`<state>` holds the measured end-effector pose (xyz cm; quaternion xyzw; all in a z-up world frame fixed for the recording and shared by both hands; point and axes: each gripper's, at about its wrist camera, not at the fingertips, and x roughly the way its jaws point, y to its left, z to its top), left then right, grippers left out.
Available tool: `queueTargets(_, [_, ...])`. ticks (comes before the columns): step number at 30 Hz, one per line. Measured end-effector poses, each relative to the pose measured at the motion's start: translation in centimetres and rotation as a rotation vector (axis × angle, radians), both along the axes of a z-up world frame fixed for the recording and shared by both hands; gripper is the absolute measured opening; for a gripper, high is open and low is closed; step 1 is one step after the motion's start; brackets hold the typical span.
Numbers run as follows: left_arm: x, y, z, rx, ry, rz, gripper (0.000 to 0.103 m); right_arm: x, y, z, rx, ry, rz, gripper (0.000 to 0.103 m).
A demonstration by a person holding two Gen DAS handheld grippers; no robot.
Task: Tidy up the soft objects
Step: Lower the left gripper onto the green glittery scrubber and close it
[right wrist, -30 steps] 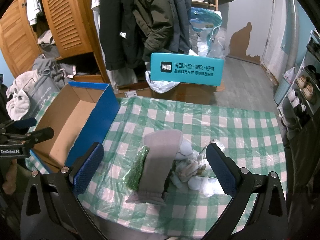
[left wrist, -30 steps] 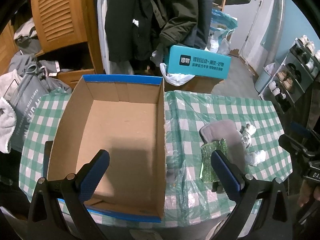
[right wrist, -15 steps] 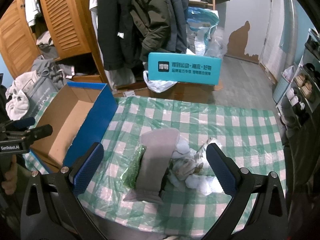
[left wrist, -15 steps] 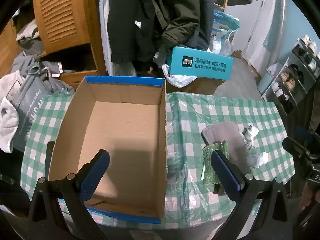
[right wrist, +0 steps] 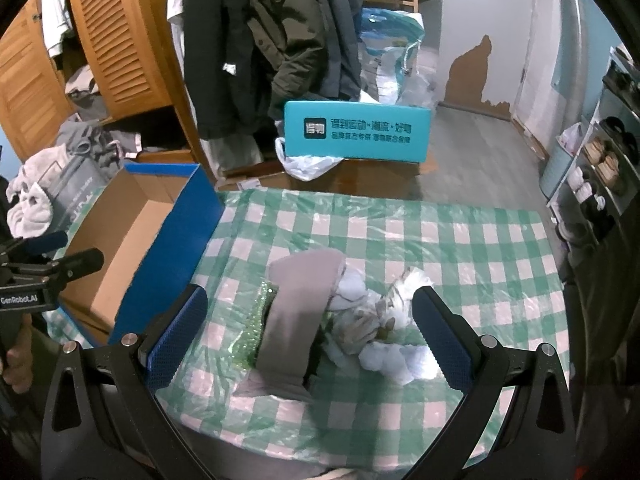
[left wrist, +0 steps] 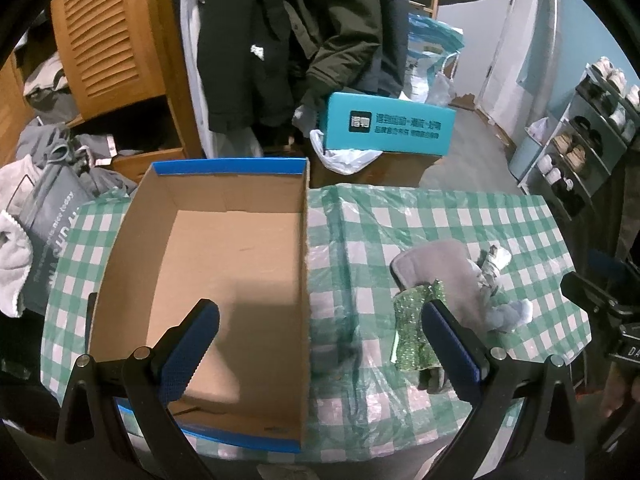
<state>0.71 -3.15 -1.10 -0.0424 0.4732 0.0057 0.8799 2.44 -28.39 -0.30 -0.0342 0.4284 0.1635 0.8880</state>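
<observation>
An empty open cardboard box (left wrist: 224, 280) with blue outer walls stands on the left of the green checked table; it also shows in the right wrist view (right wrist: 132, 240). To its right lies a pile of soft things: a grey cloth (right wrist: 304, 304), a glittery green piece (right wrist: 256, 328) and white crumpled pieces (right wrist: 384, 344). The pile also shows in the left wrist view (left wrist: 440, 292). My left gripper (left wrist: 320, 348) is open and empty above the box's near right wall. My right gripper (right wrist: 308, 336) is open and empty, hovering over the pile.
A teal carton (right wrist: 356, 132) and a white plastic bag (right wrist: 308, 164) sit behind the table. Hanging coats (right wrist: 280, 40) and a wooden louvred cabinet (right wrist: 116, 40) stand beyond. A shoe rack (right wrist: 600, 168) is at the right. Clothes are heaped at the left (left wrist: 48, 184).
Both grippers have drawn slightly back and up, so the table and the box look a little farther off. Both grippers stay open. Nothing on the table has moved.
</observation>
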Motion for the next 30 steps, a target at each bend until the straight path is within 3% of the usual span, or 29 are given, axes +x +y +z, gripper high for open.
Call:
queueTargets(17, [1.7,-3.3,-2.6,-0.047,0.096,-0.044,0.103,1.0,-4.5,-2.1,-0.03,0.064,-0.103,0.101])
queueTargets(26, [3.4,-5.3,-5.9,-0.023,0.175,-0.049,0.102,2.4,-6.8,-4.9,-0.03,0.128,-0.158,0.101])
queueTargets(30, [4.3,-6.4,-7.7,-0.053,0.232,-0.066,0.102,2.9,-7.4,-5.5,-0.038,0.146,-0.169,0.101])
